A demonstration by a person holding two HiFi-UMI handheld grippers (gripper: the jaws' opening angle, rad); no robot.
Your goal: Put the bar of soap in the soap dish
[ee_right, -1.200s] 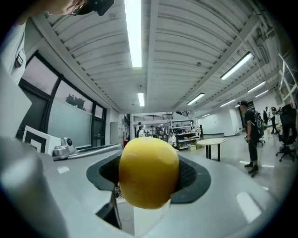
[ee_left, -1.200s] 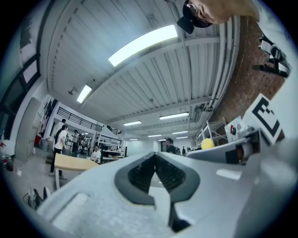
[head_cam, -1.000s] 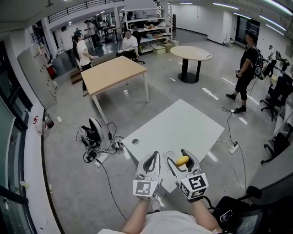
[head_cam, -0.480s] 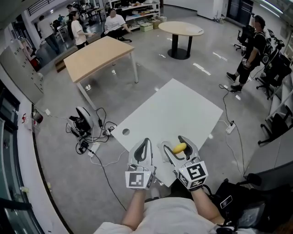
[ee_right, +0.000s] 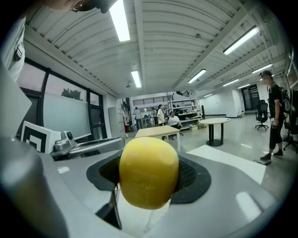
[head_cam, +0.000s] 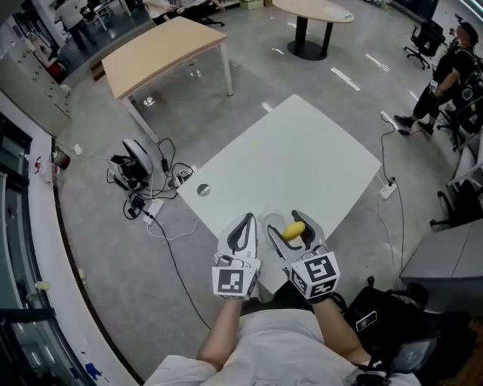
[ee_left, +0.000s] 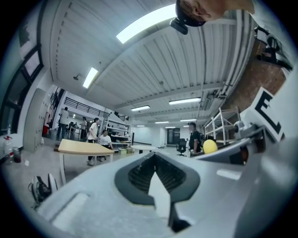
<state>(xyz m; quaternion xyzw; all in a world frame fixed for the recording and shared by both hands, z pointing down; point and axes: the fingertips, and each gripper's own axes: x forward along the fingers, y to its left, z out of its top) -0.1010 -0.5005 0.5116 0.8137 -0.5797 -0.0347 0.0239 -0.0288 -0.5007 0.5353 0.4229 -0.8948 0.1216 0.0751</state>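
Note:
The bar of soap (head_cam: 294,229) is a rounded yellow lump held between the jaws of my right gripper (head_cam: 291,225), over the near edge of the white table (head_cam: 302,162). It fills the middle of the right gripper view as the soap (ee_right: 149,179), pinched by the dark pads (ee_right: 193,179). My left gripper (head_cam: 244,226) hangs just left of it, jaws together and empty. In the left gripper view its pads (ee_left: 139,172) meet, and the soap (ee_left: 210,146) shows at the right. I cannot make out a soap dish in any view.
The white table has a round cable hole (head_cam: 203,190) near its left corner. On the floor to the left lie cables and a device (head_cam: 139,177). A wooden table (head_cam: 162,49) and a round table (head_cam: 313,9) stand farther off. A person (head_cam: 453,68) stands at the right.
The head view has tipped farther down and the room has slid upward in the picture. Both grippers stay side by side at the table's near edge, the soap still held in the right one.

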